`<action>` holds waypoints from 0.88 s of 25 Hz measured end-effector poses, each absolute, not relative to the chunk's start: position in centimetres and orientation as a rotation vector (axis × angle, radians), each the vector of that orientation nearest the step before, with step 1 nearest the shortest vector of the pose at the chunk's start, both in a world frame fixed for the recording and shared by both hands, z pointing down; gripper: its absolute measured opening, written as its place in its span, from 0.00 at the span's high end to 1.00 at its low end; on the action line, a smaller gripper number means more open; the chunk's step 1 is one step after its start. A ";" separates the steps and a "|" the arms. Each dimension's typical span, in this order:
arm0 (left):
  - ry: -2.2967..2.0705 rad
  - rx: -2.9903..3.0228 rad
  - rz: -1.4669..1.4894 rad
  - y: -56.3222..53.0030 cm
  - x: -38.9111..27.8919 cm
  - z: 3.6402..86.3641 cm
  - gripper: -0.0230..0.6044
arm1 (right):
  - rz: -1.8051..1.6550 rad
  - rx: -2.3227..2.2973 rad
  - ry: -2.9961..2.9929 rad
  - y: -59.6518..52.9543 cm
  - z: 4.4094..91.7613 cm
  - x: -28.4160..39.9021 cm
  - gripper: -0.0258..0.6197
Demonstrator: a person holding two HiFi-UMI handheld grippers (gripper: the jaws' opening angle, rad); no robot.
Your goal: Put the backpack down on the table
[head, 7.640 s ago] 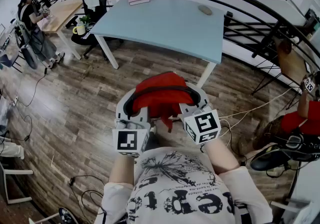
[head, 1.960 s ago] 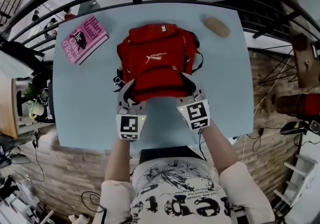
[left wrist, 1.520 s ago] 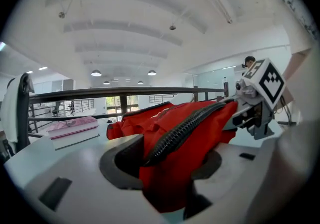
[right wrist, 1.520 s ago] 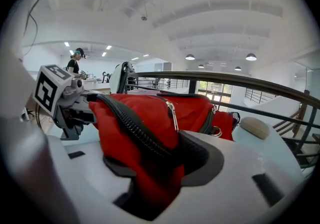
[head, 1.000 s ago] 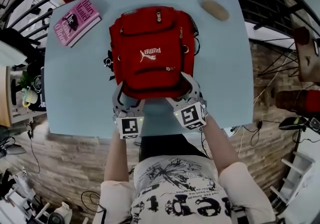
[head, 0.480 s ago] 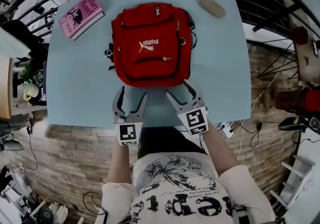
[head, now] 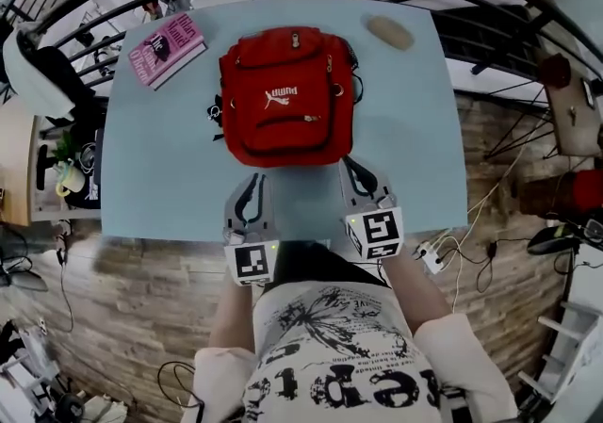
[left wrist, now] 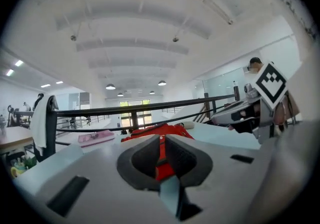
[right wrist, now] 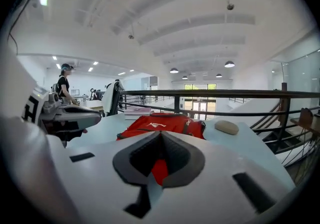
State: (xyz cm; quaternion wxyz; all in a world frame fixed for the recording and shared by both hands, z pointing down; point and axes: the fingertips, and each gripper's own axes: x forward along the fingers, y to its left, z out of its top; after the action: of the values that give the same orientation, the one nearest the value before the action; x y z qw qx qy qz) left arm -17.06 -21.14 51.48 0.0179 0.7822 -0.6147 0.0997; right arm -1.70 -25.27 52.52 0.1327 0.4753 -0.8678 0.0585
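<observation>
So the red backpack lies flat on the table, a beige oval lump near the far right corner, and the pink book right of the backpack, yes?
No: the head view shows the pink book left of the red backpack, near the far left corner of the table. The rest is right.

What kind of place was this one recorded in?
Likely an open-plan office or lab, on a railed upper level: a black railing behind the table, a person standing beyond, lamps under a high white ceiling.

Bare table [head: 415,148] flanks backpack [head: 287,101]; book [head: 167,50], beige oval [head: 389,32] block far corners.
</observation>
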 end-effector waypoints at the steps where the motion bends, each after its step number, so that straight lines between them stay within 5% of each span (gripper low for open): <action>1: -1.926 2.441 0.299 -21.2 -16.9 50.8 0.91 | 0.150 1.382 -2.523 -25.2 51.9 -1.6 0.97; 22: -1.783 2.560 -0.015 -20.2 -15.2 37.6 0.94 | -0.025 1.378 -2.757 -23.2 39.4 -2.1 0.97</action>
State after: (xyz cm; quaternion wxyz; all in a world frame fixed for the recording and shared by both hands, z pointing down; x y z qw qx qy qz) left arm -15.20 -20.22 37.58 0.0110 0.8205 -0.5715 -0.0047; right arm -2.12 -23.22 39.40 0.0298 0.4468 -0.8941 -0.0080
